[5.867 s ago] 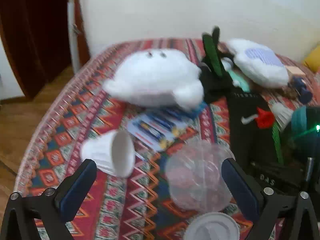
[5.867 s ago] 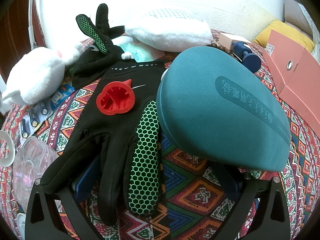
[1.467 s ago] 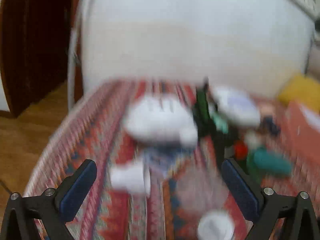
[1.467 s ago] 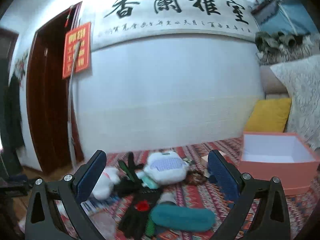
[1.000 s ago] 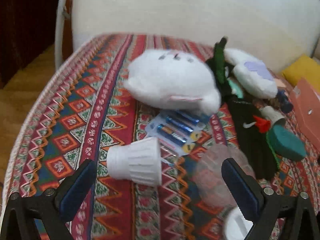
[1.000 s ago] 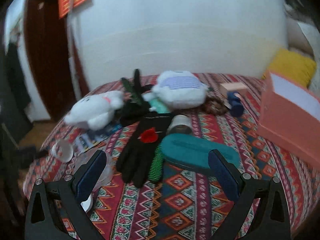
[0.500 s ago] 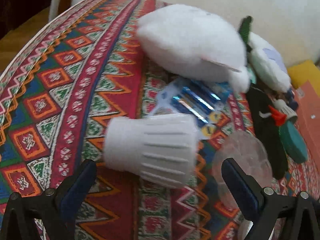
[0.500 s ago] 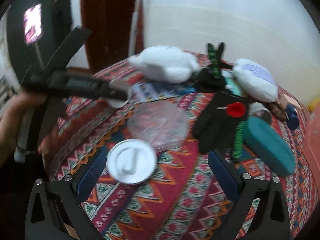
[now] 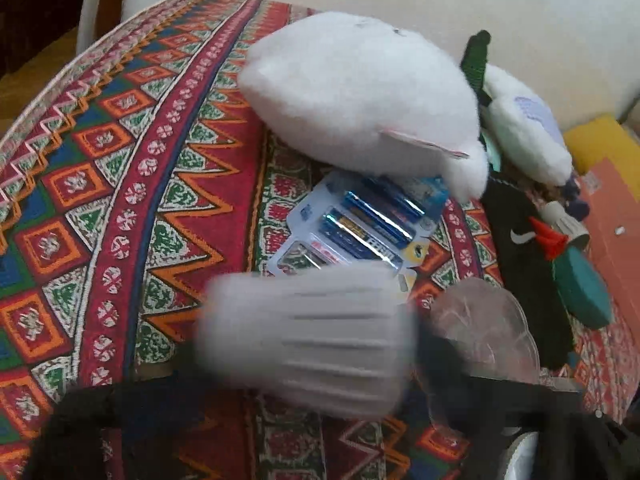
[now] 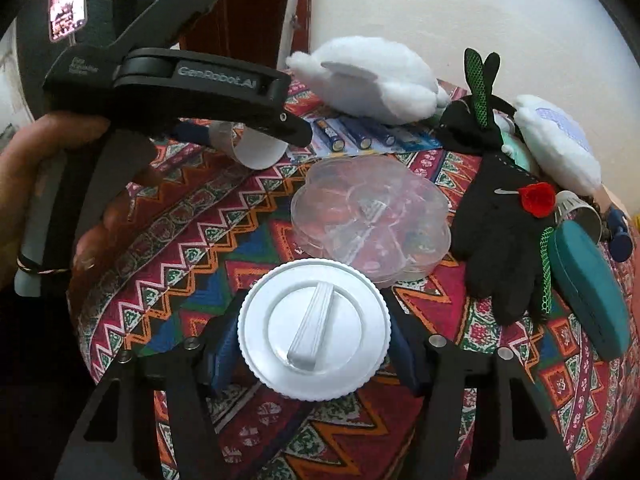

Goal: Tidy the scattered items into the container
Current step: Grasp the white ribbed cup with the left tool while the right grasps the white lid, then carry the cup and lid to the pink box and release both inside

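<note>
A white ribbed paper cup (image 9: 308, 340) lies on its side on the patterned cloth, blurred, between my left gripper's (image 9: 308, 376) fingers, which close on it; the right wrist view shows the left gripper (image 10: 256, 136) around the cup (image 10: 256, 152). My right gripper (image 10: 314, 344) is shut on a round white screw lid (image 10: 314, 330). Beyond it lie a clear flower-shaped box (image 10: 372, 220), a battery pack (image 9: 360, 224), a white plush toy (image 9: 360, 108), black gloves (image 10: 500, 236) and a teal case (image 10: 588, 288).
A second white plush (image 10: 556, 140), a red cone (image 10: 538, 198) and a blue dumbbell (image 10: 618, 232) lie at the far right. A salmon box (image 9: 616, 216) and a yellow cushion (image 9: 600, 140) stand beyond. The table edge (image 9: 44, 96) curves on the left.
My left gripper has moved down onto the paper cup and its fingers have closed in. My right gripper has moved onto the white lid and shut on it.
</note>
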The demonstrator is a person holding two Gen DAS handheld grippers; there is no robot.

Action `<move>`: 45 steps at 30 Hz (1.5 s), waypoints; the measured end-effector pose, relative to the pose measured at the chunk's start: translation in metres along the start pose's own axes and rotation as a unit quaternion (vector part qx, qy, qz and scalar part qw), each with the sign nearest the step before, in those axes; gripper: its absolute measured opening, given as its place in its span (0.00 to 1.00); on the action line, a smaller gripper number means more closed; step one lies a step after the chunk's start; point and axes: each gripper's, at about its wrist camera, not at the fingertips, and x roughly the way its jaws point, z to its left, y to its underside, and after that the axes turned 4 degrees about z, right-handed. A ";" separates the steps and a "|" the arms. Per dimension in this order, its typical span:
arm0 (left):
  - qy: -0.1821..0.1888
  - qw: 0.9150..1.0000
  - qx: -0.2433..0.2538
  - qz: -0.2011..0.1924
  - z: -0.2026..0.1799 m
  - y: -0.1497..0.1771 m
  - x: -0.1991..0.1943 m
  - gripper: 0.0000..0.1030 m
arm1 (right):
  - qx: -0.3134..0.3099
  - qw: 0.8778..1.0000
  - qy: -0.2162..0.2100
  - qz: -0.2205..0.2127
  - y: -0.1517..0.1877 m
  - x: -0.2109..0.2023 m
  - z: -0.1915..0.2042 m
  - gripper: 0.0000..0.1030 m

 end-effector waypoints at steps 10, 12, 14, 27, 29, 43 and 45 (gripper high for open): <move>0.011 0.998 0.050 -0.041 -0.032 0.007 -0.033 0.57 | 0.007 0.999 -0.020 -0.027 0.004 -0.024 -0.004 0.64; 0.009 0.997 0.052 -0.058 -0.036 0.007 -0.043 0.57 | 0.005 0.999 -0.020 -0.035 0.004 -0.029 -0.005 0.64; 0.006 0.995 0.055 -0.080 -0.039 0.008 -0.056 0.57 | 0.005 0.999 -0.019 -0.043 0.004 -0.035 -0.003 0.64; 0.036 0.984 0.090 -0.148 -0.101 0.008 -0.117 0.57 | 0.067 0.984 0.031 -0.163 -0.007 -0.116 -0.030 0.64; 0.049 0.980 0.115 -0.155 -0.130 0.006 -0.123 0.58 | 0.093 0.975 0.059 -0.195 -0.006 -0.142 -0.048 0.64; 0.166 0.927 0.295 -0.164 -0.405 -0.032 -0.095 0.58 | 0.325 0.831 0.320 -0.319 0.067 -0.336 -0.224 0.64; 0.173 0.921 0.308 -0.166 -0.433 -0.030 -0.093 0.58 | 0.352 0.812 0.334 -0.325 0.078 -0.352 -0.247 0.64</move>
